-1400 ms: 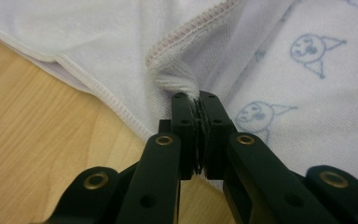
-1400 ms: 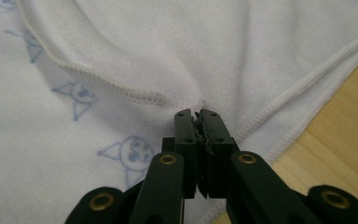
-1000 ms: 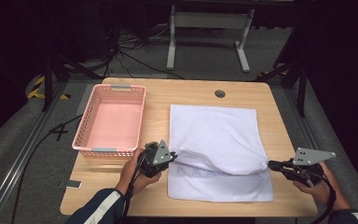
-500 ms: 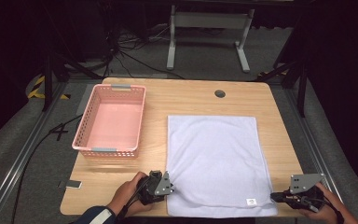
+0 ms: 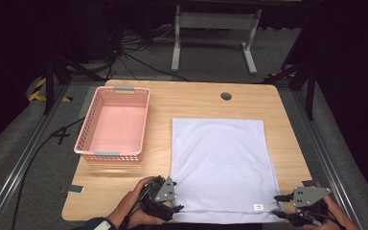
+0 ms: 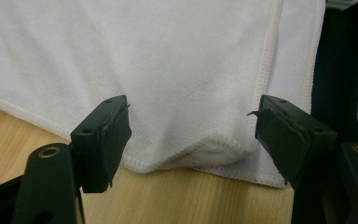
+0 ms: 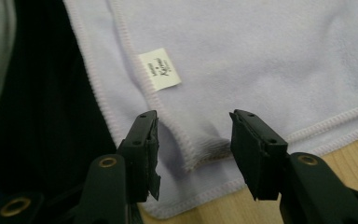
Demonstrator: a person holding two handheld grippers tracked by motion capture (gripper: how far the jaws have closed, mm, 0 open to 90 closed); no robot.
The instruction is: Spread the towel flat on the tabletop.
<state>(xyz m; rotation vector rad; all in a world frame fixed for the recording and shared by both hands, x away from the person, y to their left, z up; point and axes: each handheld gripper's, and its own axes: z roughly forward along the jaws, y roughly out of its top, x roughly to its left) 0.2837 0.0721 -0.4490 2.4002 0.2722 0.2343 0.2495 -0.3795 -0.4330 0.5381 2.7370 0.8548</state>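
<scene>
While the towel (image 5: pixel 218 167) lies flat and folded on the right half of the tabletop (image 5: pixel 191 100), both grippers sit at its near corners. At the near left corner the left gripper (image 5: pixel 178 209) has just been opening; its jaws stand spread, the corner between them untouched. At the near right corner the right gripper (image 5: pixel 278 205) has just been opening too, jaws apart around the hem beside the label (image 7: pixel 159 69). A pink basket (image 5: pixel 112 152) stands on the left.

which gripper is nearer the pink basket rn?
Left. The left gripper sits at the towel's near-left corner, just below the pink basket. The right gripper is at the towel's near-right corner, with the whole towel between it and the basket.
</scene>
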